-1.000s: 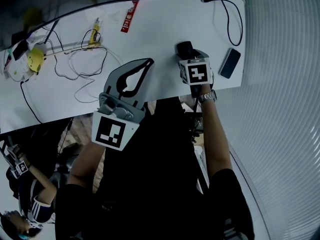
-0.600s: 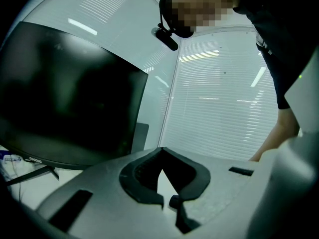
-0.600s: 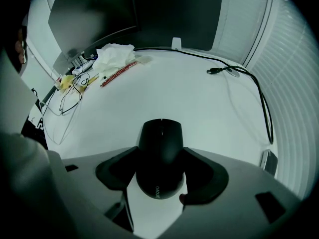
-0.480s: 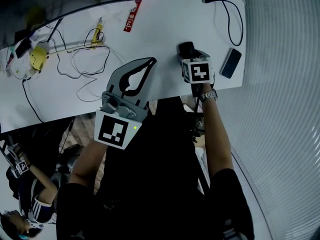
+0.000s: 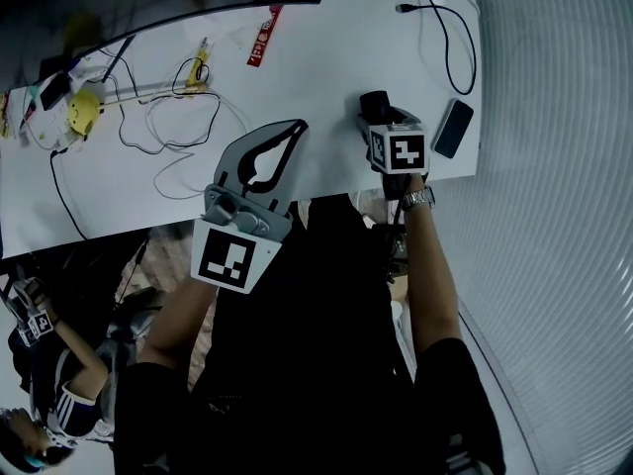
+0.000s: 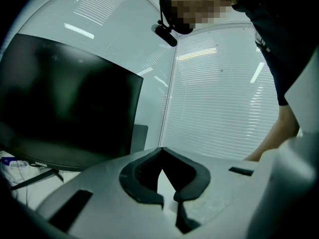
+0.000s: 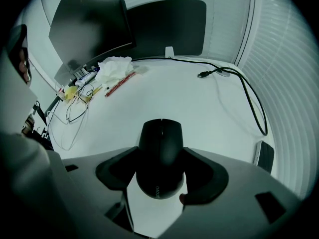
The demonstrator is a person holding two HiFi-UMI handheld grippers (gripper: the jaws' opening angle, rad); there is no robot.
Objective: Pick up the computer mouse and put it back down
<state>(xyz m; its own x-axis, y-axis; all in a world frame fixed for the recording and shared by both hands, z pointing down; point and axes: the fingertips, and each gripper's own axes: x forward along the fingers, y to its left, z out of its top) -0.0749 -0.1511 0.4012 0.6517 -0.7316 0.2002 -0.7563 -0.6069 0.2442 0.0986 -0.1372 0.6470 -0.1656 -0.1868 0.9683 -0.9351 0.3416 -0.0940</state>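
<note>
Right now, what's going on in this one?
A person stands at a white table with a gripper in each hand. The right gripper has its fingers closed on the sides of the black computer mouse, near the table's front edge. Whether the mouse is lifted or resting on the table can't be told. The left gripper is shut on nothing and takes no part. A dark phone lies to the right of the mouse.
</note>
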